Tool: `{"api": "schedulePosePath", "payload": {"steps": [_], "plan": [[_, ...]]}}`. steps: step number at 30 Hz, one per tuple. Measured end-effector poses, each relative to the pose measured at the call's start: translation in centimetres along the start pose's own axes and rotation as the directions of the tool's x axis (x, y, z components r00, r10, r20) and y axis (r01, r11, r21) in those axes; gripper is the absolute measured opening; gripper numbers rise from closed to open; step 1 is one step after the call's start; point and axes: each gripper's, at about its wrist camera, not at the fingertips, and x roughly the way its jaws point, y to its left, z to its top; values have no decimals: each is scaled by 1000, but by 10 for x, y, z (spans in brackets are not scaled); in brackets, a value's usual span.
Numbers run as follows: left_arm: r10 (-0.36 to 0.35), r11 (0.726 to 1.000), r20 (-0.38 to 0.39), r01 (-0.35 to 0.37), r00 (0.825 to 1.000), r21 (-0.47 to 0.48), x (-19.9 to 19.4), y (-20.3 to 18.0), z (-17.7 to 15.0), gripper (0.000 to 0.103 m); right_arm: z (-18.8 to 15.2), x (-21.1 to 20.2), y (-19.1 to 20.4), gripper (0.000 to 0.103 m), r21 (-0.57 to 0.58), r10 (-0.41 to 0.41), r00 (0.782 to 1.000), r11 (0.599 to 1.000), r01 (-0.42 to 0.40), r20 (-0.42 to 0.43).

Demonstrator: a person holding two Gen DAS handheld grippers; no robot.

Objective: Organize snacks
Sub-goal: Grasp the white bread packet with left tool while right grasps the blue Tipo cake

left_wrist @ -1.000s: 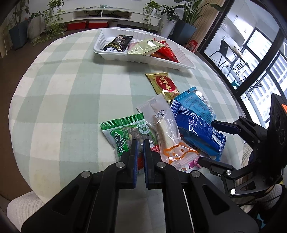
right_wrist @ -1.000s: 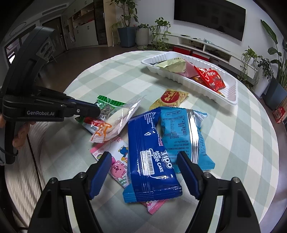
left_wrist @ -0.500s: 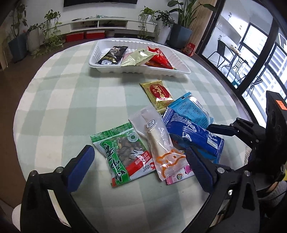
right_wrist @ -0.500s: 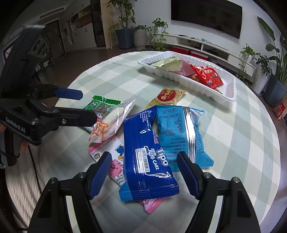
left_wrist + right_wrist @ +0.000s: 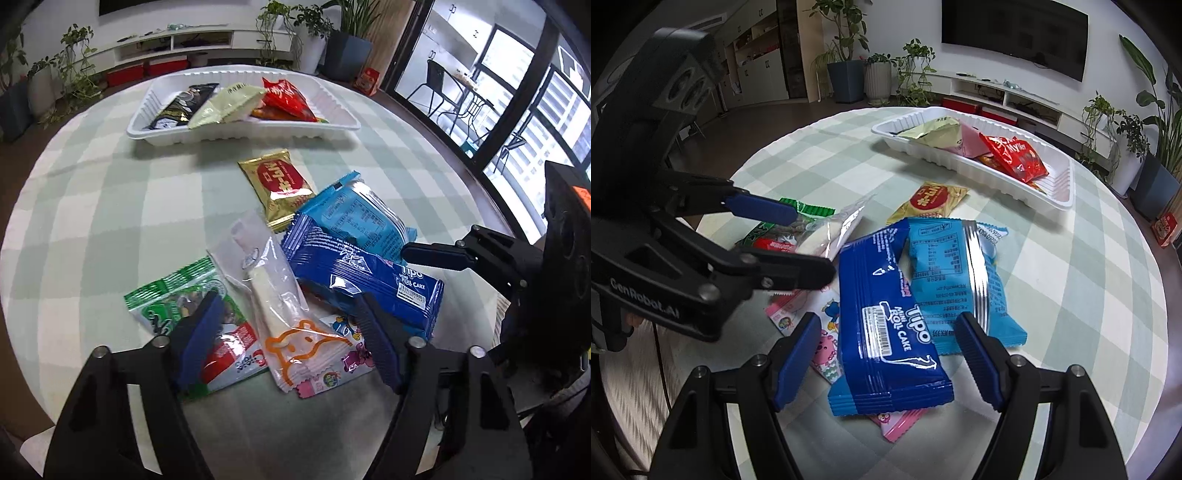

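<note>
Loose snacks lie on the checked tablecloth: a green packet (image 5: 173,306), a clear packet with a white bun and orange bear print (image 5: 277,295), a dark blue Tipo packet (image 5: 886,295), a light blue packet (image 5: 953,266), a gold-and-red packet (image 5: 280,184) and a pink cartoon packet (image 5: 820,332). My left gripper (image 5: 286,299) straddles the clear packet, its jaws closing, pads not touching it. My right gripper (image 5: 886,319) stands open around the near end of the Tipo packet without pressing on it. The white tray (image 5: 236,133) at the far side holds several packets.
The two grippers sit close together over the pile, the left gripper (image 5: 809,245) just left of the Tipo packet. Bare cloth lies between the pile and the tray (image 5: 960,162). The round table's edge runs close on the near side. Plants and a TV shelf stand beyond.
My left gripper went from shut to wide open, then narrowed, and moved forward so the clear packet now lies between its fingers. The right gripper has stayed still and open.
</note>
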Motion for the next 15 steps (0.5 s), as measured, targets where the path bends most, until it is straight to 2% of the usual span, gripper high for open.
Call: {"api": "schedulePosePath", "payload": {"steps": [5,9,13,15], "plan": [[-18,1000,-36,18,999,3,13,0,1,47,0,1,0,78,-7,-4,1000,1000,4,4],[-25,1000,-45,25,999,-6,18,4,1,42,-1,1,-1,78,-6,-4,1000,1000,4,5],[-13,1000,-36,13,999,-5,17,9,2,31,0,2,0,78,-7,-4,1000,1000,4,4],[-25,1000,-36,25,999,-8,17,12,2,30,0,2,-1,78,-9,-3,1000,1000,3,3]]}}
